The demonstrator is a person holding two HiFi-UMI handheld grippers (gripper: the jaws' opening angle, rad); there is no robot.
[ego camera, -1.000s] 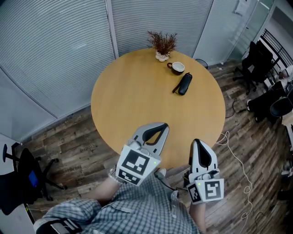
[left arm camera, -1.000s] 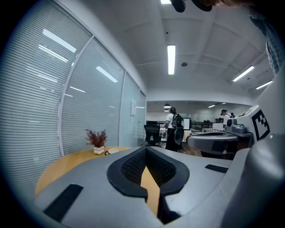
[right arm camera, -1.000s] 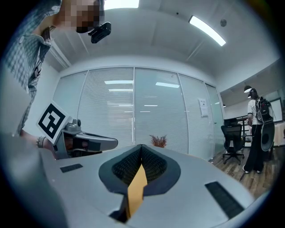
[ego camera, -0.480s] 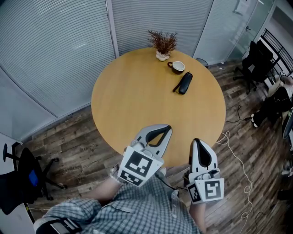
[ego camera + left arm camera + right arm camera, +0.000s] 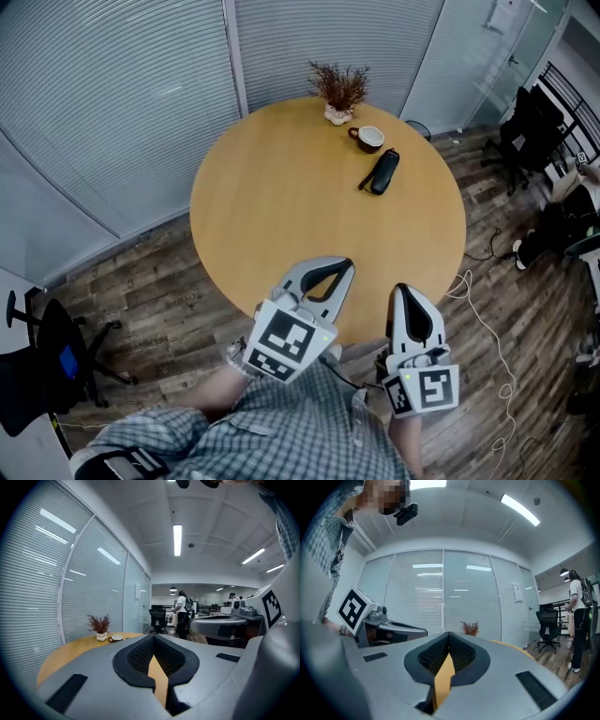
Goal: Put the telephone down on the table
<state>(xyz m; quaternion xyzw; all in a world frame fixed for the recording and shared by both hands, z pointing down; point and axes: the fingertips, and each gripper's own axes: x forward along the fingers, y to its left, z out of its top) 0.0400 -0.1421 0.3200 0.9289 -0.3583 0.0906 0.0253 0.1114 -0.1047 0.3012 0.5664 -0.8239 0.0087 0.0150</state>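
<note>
Where the wood-plank floor [image 5: 141, 291] meets a long wall of shut blinds [image 5: 112, 94], a round wooden table [image 5: 281, 187] stands and fills the middle of the head view; at the bottom edge shows the person's checked shirt [image 5: 272, 431].

Next in size come the two tools; the left gripper [image 5: 339, 269] hangs over the near rim of the table, its marker cube toward the person, its tips pointing out across the wood; in the left gripper view its jaws are pressed together at the tips with nothing between them, only bare tabletop showing through the gap behind; the right gripper [image 5: 405, 292] is held just beside it, at the table's edge, and in the right gripper view its jaws likewise meet at the tips and carry nothing.

A black office chair [image 5: 47, 366] stands on the floor at the far left; a white cable [image 5: 487, 328] trails over the planks at the right.

The telephone [image 5: 382, 172], black and slim, lies flat on the far right part of the table, well apart from both grippers; a small plant [image 5: 339, 89] with reddish twigs stands in a white pot at the far rim; between plant and telephone, near both, sits a cup [image 5: 369, 139].
</note>
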